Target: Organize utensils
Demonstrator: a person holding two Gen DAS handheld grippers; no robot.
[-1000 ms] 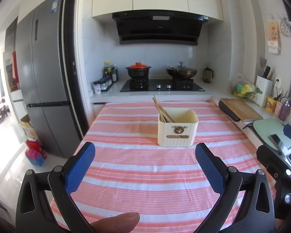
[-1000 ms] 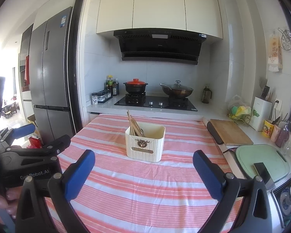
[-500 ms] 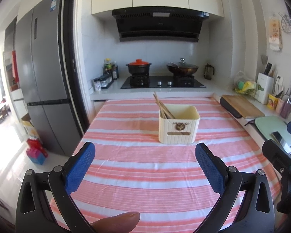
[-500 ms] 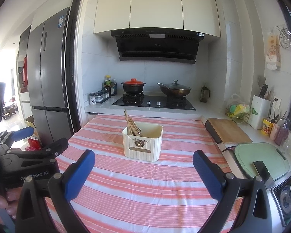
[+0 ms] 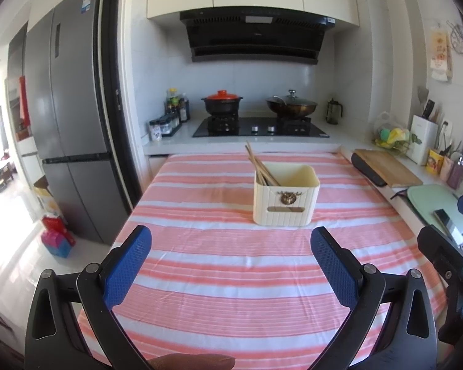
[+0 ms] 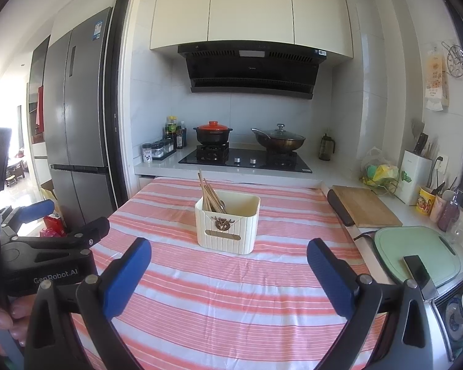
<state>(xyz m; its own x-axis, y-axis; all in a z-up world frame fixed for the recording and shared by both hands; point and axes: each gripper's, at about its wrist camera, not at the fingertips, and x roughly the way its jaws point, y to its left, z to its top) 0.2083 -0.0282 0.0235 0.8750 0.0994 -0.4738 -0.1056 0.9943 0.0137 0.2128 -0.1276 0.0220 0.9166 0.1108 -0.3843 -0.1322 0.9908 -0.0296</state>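
A cream ribbed utensil holder (image 5: 285, 199) (image 6: 227, 222) stands near the middle of the striped table. Several wooden chopsticks (image 5: 260, 166) (image 6: 209, 195) lean in its left side, and a metal utensil shows among them in the right wrist view. My left gripper (image 5: 231, 254) is open with nothing between its blue pads, hovering over the near part of the table. My right gripper (image 6: 230, 266) is open and empty too, well short of the holder. The left gripper's body (image 6: 46, 249) shows at the left of the right wrist view.
The table wears a pink-and-white striped cloth (image 5: 219, 271). A wooden cutting board (image 6: 365, 206), a green board (image 6: 416, 254) with a phone (image 6: 416, 269) lie on the right counter. Stove with pots (image 6: 245, 141) stands behind; a fridge (image 5: 71, 129) is at left.
Both views have pulled back and tilted up slightly, so the holder sits a little farther and higher in frame. Both grippers stay open and empty.
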